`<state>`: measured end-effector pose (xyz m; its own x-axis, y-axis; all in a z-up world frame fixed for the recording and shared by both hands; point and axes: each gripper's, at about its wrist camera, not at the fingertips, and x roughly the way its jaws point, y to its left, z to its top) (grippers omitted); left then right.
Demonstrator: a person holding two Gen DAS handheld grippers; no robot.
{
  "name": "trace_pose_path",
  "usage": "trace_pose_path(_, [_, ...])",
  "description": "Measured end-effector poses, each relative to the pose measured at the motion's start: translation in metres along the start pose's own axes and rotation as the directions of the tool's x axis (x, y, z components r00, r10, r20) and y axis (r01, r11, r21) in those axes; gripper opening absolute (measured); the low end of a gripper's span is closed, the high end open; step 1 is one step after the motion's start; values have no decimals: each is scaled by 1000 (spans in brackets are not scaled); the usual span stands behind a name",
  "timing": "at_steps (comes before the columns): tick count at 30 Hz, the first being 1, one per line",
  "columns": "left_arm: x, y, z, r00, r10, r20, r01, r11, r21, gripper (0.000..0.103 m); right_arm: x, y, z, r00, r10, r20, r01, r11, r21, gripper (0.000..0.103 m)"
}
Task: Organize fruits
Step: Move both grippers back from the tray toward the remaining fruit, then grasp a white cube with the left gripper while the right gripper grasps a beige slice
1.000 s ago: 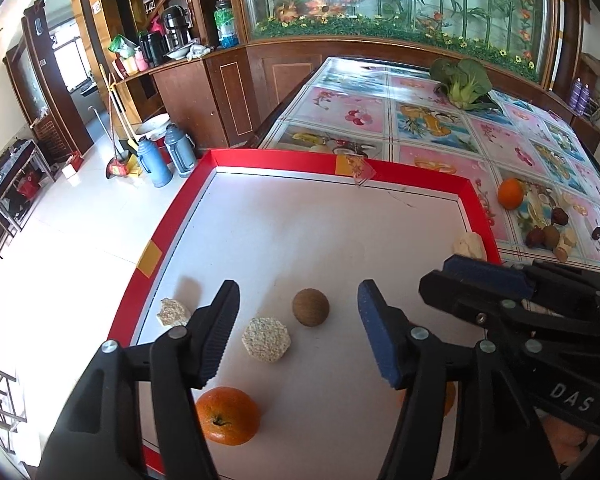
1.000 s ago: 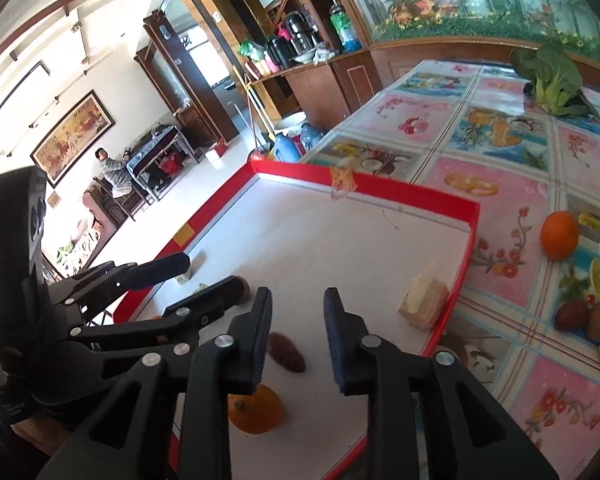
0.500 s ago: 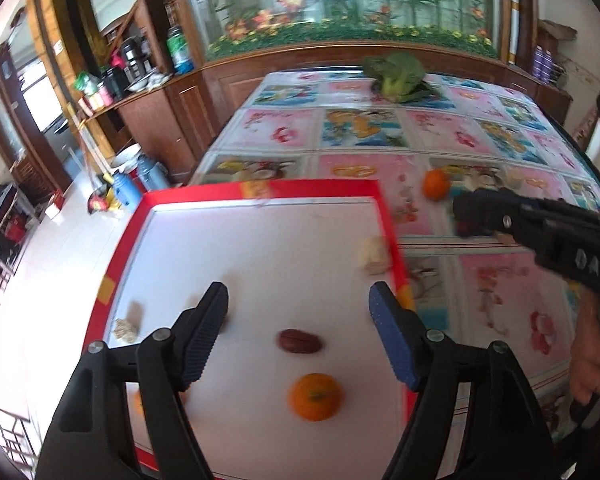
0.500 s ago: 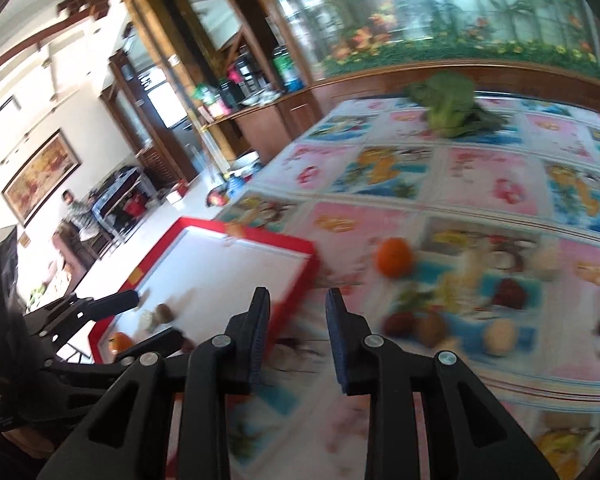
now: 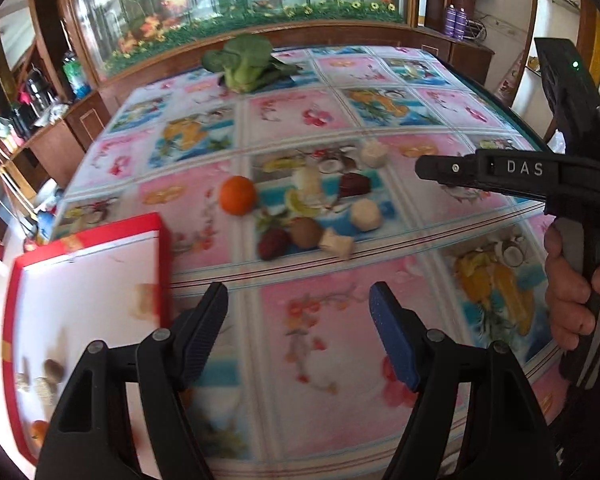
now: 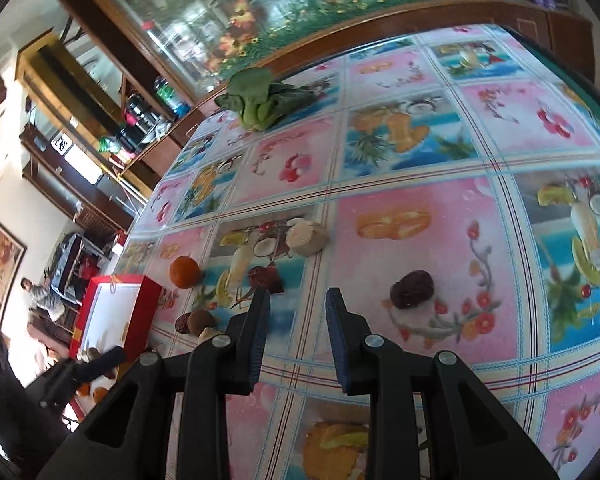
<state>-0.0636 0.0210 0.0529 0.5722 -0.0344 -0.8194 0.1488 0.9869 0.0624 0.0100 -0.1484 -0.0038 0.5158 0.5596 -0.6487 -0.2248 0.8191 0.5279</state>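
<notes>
Loose fruit lies on the flowered tablecloth [image 5: 320, 320]: an orange [image 5: 238, 195], a brown round fruit [image 5: 306, 232], dark red fruits [image 5: 272, 242] and pale pieces [image 5: 365, 215]. My left gripper [image 5: 298, 320] hangs open over bare cloth, short of this cluster, with nothing between its fingers. A hand [image 5: 572, 292] holds my right gripper [image 5: 424, 168] at the right, seen side-on. In the right wrist view the right gripper [image 6: 296, 312] has a narrow empty gap. A dark red fruit [image 6: 412, 289] lies just to its right. The orange [image 6: 185, 272] is to its left.
A red-rimmed white tray [image 5: 162, 248] at the left holds several blurred fruits. A leafy green vegetable [image 5: 244, 62] lies at the table's far side before a wooden cabinet. The table's edge curves along the right. A person [image 6: 40, 296] sits far off in the room.
Both views have swung right, from the tray to the fruit scattered on the tablecloth. The left jaws stand a little wider than a second ago. The right jaws keep the same narrow gap.
</notes>
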Motion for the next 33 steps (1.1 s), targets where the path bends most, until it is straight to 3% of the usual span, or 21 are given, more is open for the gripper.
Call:
trace_pose_path(9, [40,-11,15,995,-78,-58,71,990,-118,70,-1,-3,3,1000,16,0,-16,1000,24,28])
trace_pose_path(15, [55,-7,18,997,-55,-61,43,984,-173,58,1,1,1,1000,28,-13,-28,1000,5,28])
trace_pose_path(18, [56,-5,19,998,-47,-45,38,983,-177,55,6,6,0,999,35,-36,-36,999,-12,28])
trace_pose_path(26, [54,8,14,998,-55,-26,51,987,-152,30,23,28,-12,997,-1,-74,-9,991,-134,28])
trace_pose_path(33, [43,17,-1,996,-81,-37,76,990,-116,29,31,50,-23,997,-40,-68,20,964,-266,29])
